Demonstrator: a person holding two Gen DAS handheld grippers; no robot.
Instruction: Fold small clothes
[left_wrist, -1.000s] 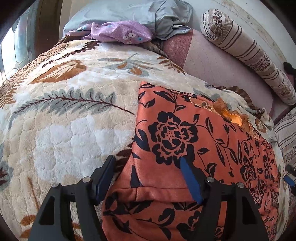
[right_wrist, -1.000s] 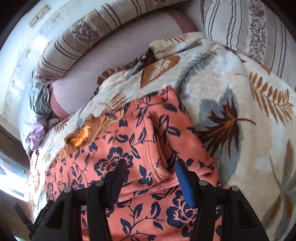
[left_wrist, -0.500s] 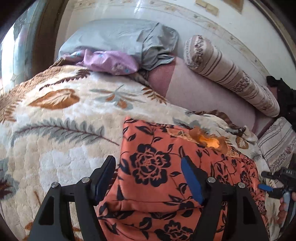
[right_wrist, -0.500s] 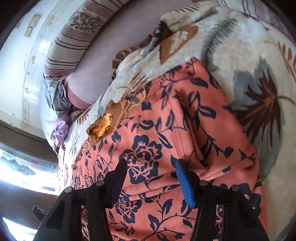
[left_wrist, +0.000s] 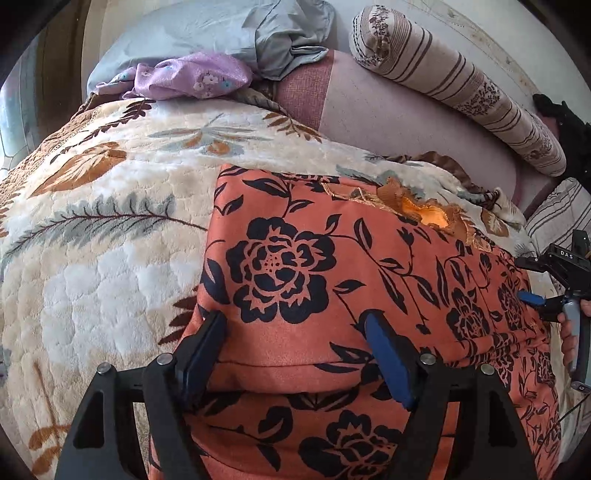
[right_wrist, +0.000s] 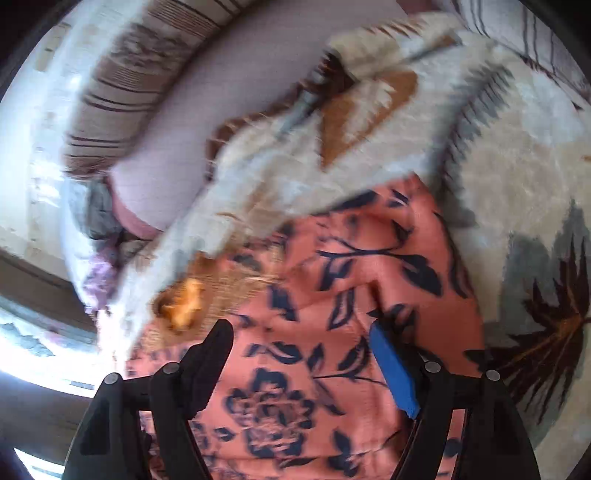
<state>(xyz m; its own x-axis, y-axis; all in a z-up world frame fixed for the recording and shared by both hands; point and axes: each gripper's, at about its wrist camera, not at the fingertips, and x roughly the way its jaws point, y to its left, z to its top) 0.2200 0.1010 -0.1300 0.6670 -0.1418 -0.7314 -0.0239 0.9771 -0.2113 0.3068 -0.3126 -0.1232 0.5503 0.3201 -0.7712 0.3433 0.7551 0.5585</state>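
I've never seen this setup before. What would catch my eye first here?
The orange floral garment dominates, folded on a cream leaf-print blanket, and both open tools hover over it: the left tool and the right tool. Behind lie a striped bolster and a purple cloth.

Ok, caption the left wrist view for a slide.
Open left gripper poised over folded orange floral garment on a leaf-patterned blanket.
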